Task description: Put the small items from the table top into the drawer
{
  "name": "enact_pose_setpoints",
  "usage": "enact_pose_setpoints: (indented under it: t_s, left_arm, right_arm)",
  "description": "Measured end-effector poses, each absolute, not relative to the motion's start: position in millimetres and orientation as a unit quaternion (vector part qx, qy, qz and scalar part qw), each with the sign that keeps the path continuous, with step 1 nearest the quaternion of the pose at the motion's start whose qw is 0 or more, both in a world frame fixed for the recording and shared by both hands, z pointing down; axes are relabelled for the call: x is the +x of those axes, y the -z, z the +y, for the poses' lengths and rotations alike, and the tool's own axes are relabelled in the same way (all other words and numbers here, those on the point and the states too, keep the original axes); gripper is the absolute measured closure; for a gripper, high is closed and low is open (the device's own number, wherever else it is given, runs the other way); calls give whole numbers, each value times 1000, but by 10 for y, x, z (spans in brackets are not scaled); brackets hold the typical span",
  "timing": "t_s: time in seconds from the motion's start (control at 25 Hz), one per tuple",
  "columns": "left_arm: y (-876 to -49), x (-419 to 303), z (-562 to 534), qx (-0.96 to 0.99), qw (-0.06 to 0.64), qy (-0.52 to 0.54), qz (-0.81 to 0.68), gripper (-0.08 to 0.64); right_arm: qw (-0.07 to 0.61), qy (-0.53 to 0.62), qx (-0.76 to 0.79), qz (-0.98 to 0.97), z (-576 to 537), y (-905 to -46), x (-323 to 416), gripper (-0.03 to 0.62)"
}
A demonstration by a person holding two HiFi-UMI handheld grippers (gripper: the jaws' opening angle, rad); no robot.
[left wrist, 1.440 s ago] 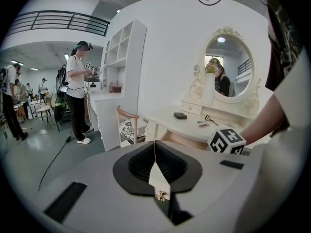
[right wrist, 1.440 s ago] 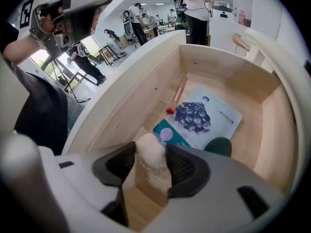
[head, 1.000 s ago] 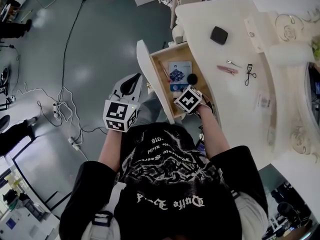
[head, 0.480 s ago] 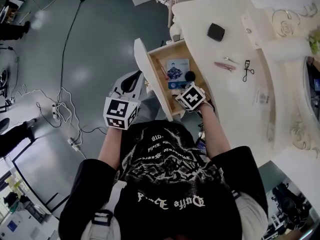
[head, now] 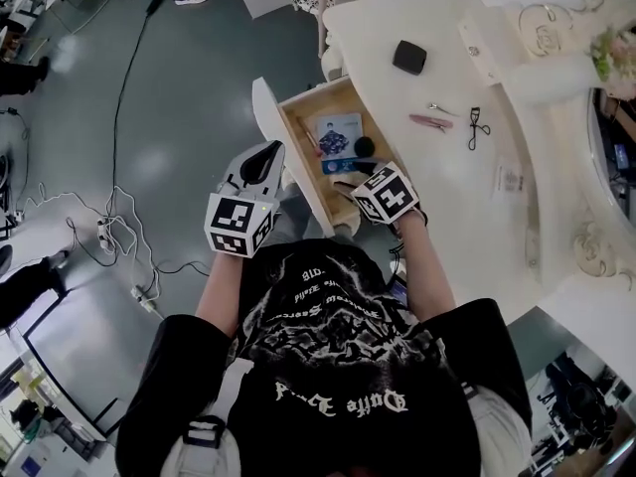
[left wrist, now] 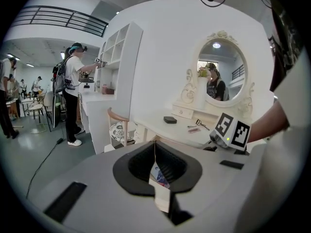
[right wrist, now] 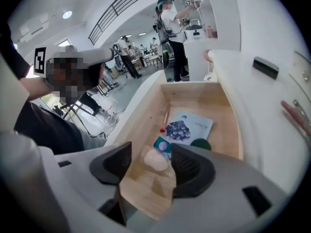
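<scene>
The drawer [head: 300,157] stands open below me, a booklet [head: 336,132] inside. My left gripper [head: 263,153] hangs beside it. A black case [head: 408,57] and an eyelash curler [head: 475,127] lie on the table top [head: 467,217].

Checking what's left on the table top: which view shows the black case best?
The head view: the black case is seen whole from above. The left gripper view shows it small and far off; the right gripper view catches it edge-on.

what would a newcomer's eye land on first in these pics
The open wooden drawer pulled out of the white dressing table, a blue booklet inside. Over its near end hangs the right gripper, jaws just opened and apart above a clear packet lying in the drawer. A black case sits on the tabletop further back.
</scene>
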State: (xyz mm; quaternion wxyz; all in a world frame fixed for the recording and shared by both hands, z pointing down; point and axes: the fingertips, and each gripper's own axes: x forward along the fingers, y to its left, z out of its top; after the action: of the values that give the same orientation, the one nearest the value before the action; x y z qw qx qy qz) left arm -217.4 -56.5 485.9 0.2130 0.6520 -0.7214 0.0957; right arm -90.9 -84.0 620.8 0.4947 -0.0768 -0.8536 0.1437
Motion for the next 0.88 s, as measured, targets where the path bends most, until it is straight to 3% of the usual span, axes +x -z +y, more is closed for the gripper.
enact_pose_setpoints:
  t_s: [0.88]
  left_arm:
    - [-4685, -1393, -790, 710, 185, -74, -676, 543]
  right_arm:
    - [342, -142, 80, -925, -1127, -5251, -342, 337]
